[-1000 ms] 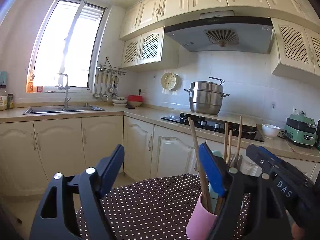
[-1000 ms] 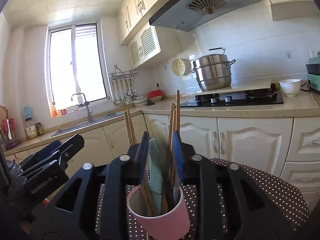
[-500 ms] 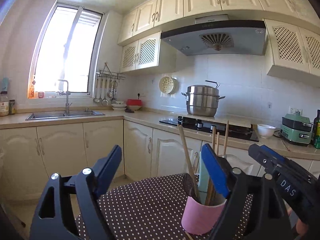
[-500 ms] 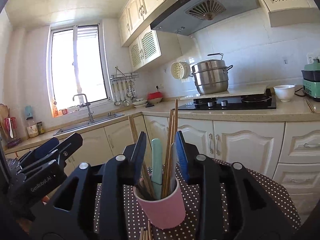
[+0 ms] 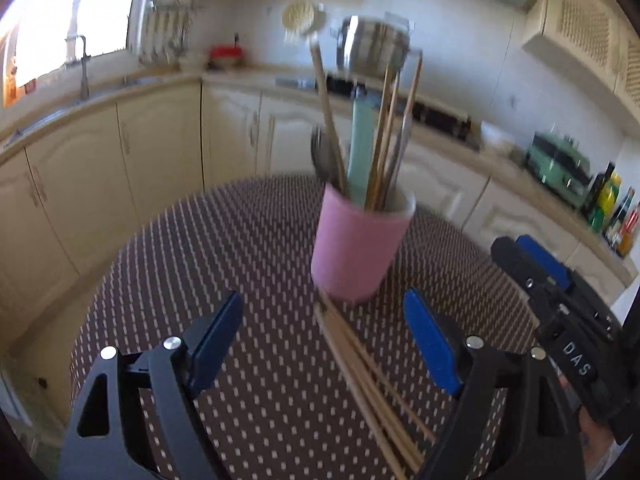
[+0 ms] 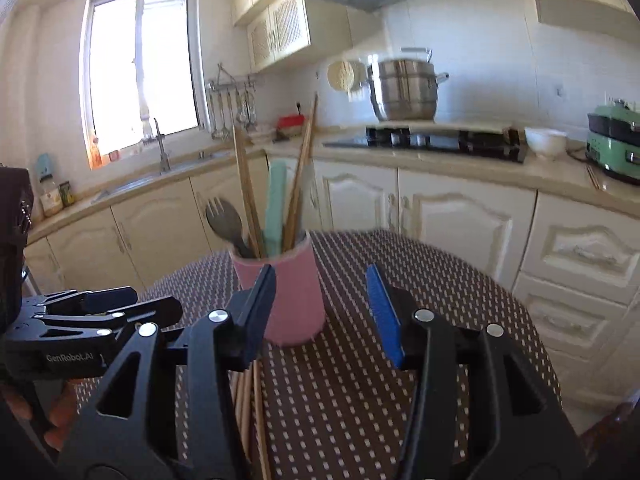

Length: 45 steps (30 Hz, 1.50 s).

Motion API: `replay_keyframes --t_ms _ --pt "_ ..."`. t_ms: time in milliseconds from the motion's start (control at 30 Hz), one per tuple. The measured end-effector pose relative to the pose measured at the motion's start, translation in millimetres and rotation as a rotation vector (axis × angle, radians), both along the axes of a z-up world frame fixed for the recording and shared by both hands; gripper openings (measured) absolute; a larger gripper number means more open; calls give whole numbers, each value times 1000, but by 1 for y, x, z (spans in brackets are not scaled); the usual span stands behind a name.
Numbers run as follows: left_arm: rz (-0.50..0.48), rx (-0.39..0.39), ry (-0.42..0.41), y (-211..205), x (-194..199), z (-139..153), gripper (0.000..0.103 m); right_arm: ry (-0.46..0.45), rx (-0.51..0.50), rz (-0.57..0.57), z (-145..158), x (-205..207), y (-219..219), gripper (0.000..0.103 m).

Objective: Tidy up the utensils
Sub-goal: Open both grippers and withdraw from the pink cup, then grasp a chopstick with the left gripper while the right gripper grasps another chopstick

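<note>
A pink cup (image 5: 358,246) stands upright on the dotted tablecloth (image 5: 240,240); it also shows in the right wrist view (image 6: 290,294). It holds wooden chopsticks (image 5: 326,112), a mint-green handle (image 5: 360,152) and a dark spork (image 6: 224,218). A bundle of loose chopsticks (image 5: 368,384) lies on the cloth in front of the cup, also seen in the right wrist view (image 6: 250,404). My left gripper (image 5: 324,344) is open and empty, just short of the cup, over the loose chopsticks. My right gripper (image 6: 322,312) is open and empty, right in front of the cup.
The round table's edge (image 6: 532,328) curves close on the right. Kitchen cabinets (image 6: 452,220), a sink (image 5: 80,92), a hob with a steel pot (image 6: 404,90) and a green appliance (image 6: 614,148) line the walls beyond. The left gripper shows at the lower left of the right wrist view (image 6: 84,320).
Both grippers have pulled back and tilted down; the cup now stands clear in front of them. My right gripper has opened wider, off the utensils. The loose chopsticks have come into view.
</note>
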<state>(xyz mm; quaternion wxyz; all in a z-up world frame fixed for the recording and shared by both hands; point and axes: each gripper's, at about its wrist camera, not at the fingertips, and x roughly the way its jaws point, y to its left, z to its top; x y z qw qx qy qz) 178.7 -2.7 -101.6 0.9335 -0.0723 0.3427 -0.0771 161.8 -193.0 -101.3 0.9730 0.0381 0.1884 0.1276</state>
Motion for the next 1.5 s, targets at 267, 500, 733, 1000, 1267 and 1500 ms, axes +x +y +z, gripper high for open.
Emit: replay_keyframes --t_ms 267,500,733,1000,1267,1500 --pt "-43 46 280 -11 7 -58 81 206 -18 -5 -44 -4 -15 52" --pt "-68 150 358 -30 4 -83 81 267 -24 20 -57 -10 -14 54" --pt "-76 170 360 -29 -3 -89 81 270 -27 30 -56 -11 -12 55" --pt "-70 259 364 -31 4 -90 82 297 -46 55 -59 -6 -4 56" --pt "-64 230 350 -22 14 -76 32 419 -165 141 -60 11 19 56" --pt "-42 136 335 0 18 -69 6 590 -247 268 -68 32 51 49"
